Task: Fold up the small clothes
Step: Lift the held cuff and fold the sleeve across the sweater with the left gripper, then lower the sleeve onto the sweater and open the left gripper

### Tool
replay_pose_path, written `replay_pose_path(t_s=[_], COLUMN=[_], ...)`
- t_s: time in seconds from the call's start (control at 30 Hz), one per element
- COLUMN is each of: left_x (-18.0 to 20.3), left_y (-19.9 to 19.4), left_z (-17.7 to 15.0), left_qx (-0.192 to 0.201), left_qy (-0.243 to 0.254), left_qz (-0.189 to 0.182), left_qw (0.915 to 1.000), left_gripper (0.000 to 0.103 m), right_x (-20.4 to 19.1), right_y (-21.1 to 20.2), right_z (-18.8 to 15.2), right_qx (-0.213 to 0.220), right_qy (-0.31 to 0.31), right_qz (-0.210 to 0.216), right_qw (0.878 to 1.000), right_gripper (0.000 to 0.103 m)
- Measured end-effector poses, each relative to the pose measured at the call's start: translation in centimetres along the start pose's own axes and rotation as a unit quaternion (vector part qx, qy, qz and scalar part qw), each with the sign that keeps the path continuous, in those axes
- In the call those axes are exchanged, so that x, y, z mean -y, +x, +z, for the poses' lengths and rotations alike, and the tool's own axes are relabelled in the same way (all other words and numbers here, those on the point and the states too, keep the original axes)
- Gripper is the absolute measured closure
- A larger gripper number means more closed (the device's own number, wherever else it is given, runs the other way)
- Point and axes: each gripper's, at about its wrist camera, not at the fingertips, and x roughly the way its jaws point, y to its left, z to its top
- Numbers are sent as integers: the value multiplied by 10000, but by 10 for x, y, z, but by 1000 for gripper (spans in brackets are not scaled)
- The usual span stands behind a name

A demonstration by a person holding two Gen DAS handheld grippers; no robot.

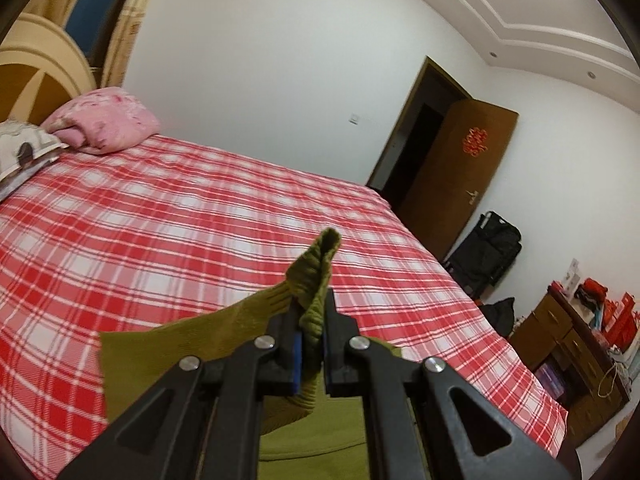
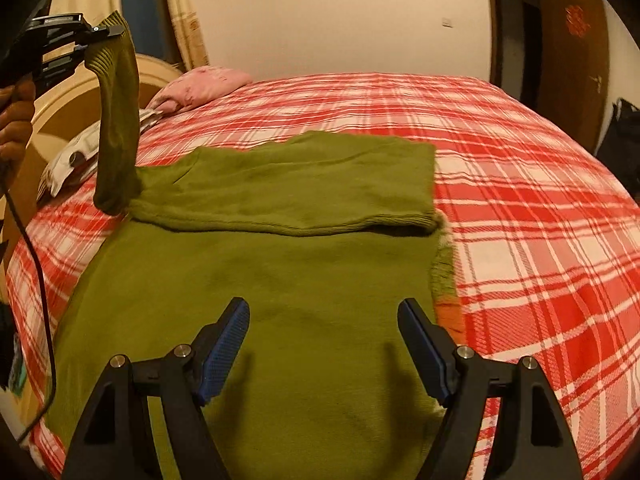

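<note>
One bed, red-and-white plaid cover. One green sweater on it, one sleeve lifted. Two pillows at head: one pink, one pale patterned. Two grippers: left gripper, right gripper. One hand visible. One door, one red ornament on it. One black bag by wall. One wooden cabinet, red boxes piled on top, number unclear.

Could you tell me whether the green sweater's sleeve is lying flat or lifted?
Lifted: the left hand-held gripper pinches the sleeve's cuff above the bed.
</note>
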Motion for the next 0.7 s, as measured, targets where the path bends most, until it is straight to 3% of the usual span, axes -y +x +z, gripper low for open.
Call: replay_pose_path(t_s=[0.23,0.53,0.63,0.7], left_x=[32,66,71,73], left_y=[50,116,130,128], left_z=[-15,-61,-74,-83], left_qx=[-321,-754,-920,-1006], left_qy=[114,647,844,981], left_qz=[-116,111,266,327], left_qw=[9994,9950,9918,9895], left_gripper=[96,96,92,82], right_x=[16,26,27,27], right_y=[2,13,15,17], right_z=[-2,-7,-9,-10], right_qx=[-13,-156,-175,-183], right_qy=[291,534,539,525], right_qz=[-59,-40,-46,-43], right_qw=[9996,9984,9984,9984], right_gripper=[26,26,26,26])
